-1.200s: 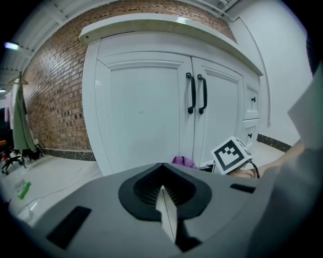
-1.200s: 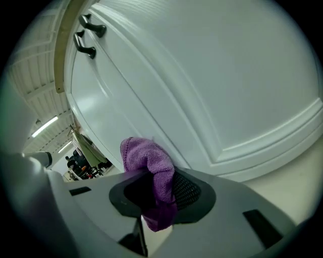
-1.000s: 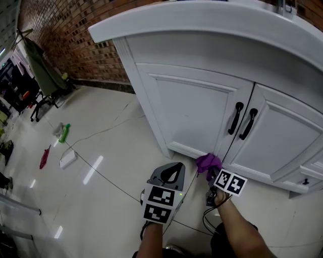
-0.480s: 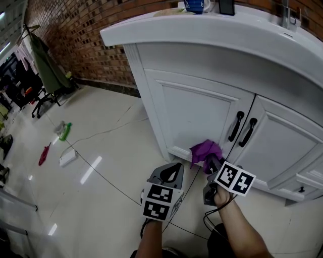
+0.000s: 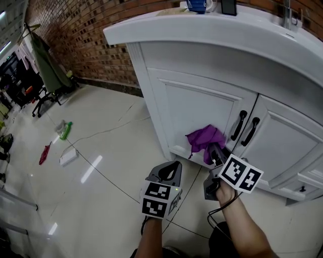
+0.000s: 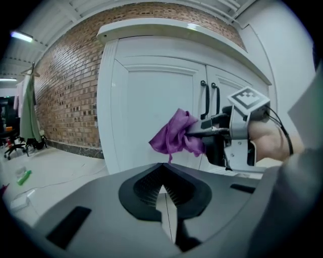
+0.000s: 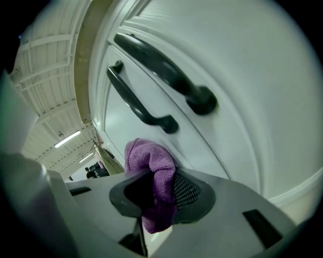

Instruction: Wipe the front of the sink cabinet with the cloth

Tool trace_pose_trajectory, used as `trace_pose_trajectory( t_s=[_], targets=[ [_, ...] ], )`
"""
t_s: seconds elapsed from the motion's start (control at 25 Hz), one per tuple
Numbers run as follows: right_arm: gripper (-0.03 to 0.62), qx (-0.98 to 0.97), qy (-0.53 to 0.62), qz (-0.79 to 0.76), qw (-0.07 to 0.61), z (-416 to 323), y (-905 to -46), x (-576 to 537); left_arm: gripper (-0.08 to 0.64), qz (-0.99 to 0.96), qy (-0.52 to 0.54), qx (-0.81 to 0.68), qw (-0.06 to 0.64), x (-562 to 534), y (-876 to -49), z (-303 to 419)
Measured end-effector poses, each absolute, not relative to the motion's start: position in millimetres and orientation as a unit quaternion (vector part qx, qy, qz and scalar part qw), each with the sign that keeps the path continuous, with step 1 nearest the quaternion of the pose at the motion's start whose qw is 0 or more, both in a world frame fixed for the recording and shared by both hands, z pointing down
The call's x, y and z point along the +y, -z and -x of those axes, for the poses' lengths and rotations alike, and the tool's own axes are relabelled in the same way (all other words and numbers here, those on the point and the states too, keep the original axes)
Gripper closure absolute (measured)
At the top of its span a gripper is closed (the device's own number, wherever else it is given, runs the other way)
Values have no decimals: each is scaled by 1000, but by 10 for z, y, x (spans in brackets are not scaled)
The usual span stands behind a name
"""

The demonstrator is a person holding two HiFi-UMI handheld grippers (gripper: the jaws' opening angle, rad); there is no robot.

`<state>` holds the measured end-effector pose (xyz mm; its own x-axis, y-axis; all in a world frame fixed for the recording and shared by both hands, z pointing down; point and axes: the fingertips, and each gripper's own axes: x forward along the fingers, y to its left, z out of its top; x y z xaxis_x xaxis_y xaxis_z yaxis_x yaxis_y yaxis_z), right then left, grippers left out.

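Note:
A purple cloth (image 5: 204,139) is pressed against the lower part of the white sink cabinet's left door (image 5: 194,113), just left of the two black door handles (image 5: 238,125). My right gripper (image 5: 215,151) is shut on the cloth (image 7: 153,177), and the handles (image 7: 151,85) fill the right gripper view above it. The left gripper view shows the cloth (image 6: 176,134) bunched in front of that door. My left gripper (image 5: 171,172) hangs lower, above the floor, jaws shut with nothing between them (image 6: 162,189).
The white countertop (image 5: 212,27) overhangs the cabinet, with a blue cup (image 5: 197,5) and a dark object on it. A brick wall (image 5: 75,35) runs to the left. A green bottle (image 5: 64,131), a red item and a cable lie on the tiled floor.
My right gripper has carried the cloth up from the cabinet's bottom edge to the lower door panel, closer to the handles. The left gripper has barely moved.

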<state>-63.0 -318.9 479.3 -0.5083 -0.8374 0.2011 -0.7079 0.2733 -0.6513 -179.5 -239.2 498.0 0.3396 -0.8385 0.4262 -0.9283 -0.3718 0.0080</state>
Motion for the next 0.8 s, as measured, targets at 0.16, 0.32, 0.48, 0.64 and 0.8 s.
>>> trace_pose_trajectory(
  t_s=[0.16, 0.32, 0.48, 0.64, 0.8],
  targets=[
    [492, 775, 380, 499, 74, 696, -5285, -3201, 555, -808, -179, -546, 128, -2375, -5007, 1833],
    [492, 751, 420, 508, 37, 775, -5897, -3215, 555, -807, -185, -545, 131, -2366, -5059, 1865],
    [492, 736, 440, 515, -3, 826, -6396, -3231, 555, -807, -190, -544, 134, -2342, -5093, 1899],
    [492, 734, 451, 509, -12, 966, -6602, -3272, 555, -802, -193, -549, 135, -2317, -5093, 1995],
    [492, 737, 451, 504, -16, 1071, -6557, -3292, 555, -798, -193, -554, 138, -2281, -5105, 2060]
  ],
)
